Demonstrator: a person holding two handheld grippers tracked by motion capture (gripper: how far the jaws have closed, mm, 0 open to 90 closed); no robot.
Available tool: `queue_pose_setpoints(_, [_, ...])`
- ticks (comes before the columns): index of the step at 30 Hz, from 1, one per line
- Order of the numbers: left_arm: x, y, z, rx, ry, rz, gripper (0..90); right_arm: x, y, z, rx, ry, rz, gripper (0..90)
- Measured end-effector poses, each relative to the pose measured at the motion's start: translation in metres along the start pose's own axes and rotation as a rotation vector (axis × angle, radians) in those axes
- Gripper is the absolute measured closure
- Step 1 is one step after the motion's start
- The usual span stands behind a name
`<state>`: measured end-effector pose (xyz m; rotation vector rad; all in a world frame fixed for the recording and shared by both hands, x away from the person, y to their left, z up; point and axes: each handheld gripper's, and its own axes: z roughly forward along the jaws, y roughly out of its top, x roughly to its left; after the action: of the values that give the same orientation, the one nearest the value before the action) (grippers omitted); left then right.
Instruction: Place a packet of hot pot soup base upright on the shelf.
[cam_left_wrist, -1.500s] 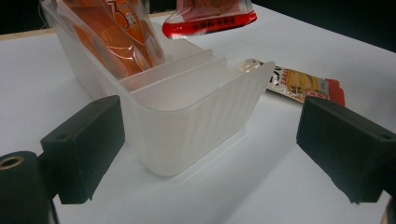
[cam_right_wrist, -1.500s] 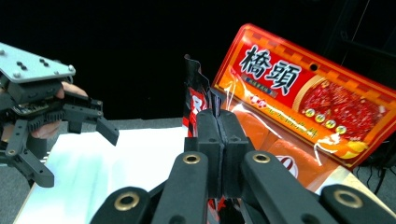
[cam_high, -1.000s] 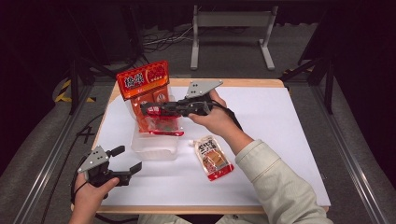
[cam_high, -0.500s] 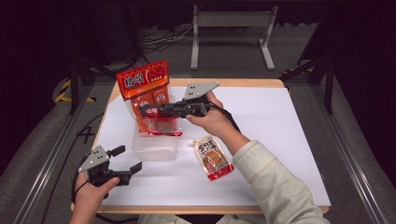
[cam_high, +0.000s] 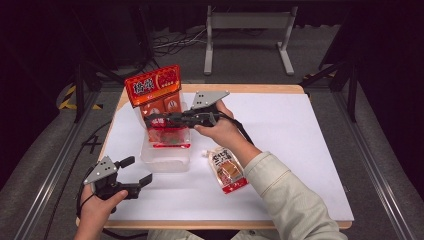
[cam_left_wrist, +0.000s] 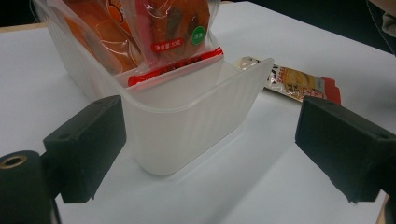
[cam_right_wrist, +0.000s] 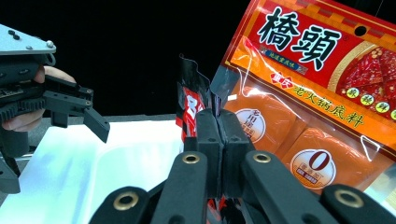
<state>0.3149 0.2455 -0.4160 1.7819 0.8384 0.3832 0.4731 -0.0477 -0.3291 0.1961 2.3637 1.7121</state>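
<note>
Landmark: we place everything from the clear tub (cam_high: 165, 152), which stands on the white surface (cam_high: 300, 150)
Left tongs (cam_high: 134, 172): nearest to us, just on our side of the tub and to its left; jaws spread wide with nothing between them, the tub's near corner showing in the gap
Loose snack packet (cam_high: 227, 170): lies flat on the surface just right of the tub, long axis running away from us
Right tongs (cam_high: 155, 120): above the tub's far half, reaching in from the right, jaws pressed together on the top edge of the small red pouch (cam_right_wrist: 189, 105)
Small red pouch: stands upright in the tub, long axis vertical
Large orange pack (cam_high: 152, 85): leans at the tub's far end, just behind the pouch
Relation that counts: we judge the pouch sits straight below the right tongs, so that hand is the nearer; the next move runs along the vertical
</note>
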Motion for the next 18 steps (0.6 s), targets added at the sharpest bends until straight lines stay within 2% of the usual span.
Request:
queue_pose_setpoints(8, [-0.001,0.000,0.000,0.002,0.001,0.004,9.6,0.004,-0.004,0.008,0.005,0.003,-0.006,89.2])
queue_pose_setpoints(18, [0.000,0.000,0.001,0.004,-0.004,-0.006,9.6,0.006,-0.009,0.011,0.000,0.007,0.018,89.1])
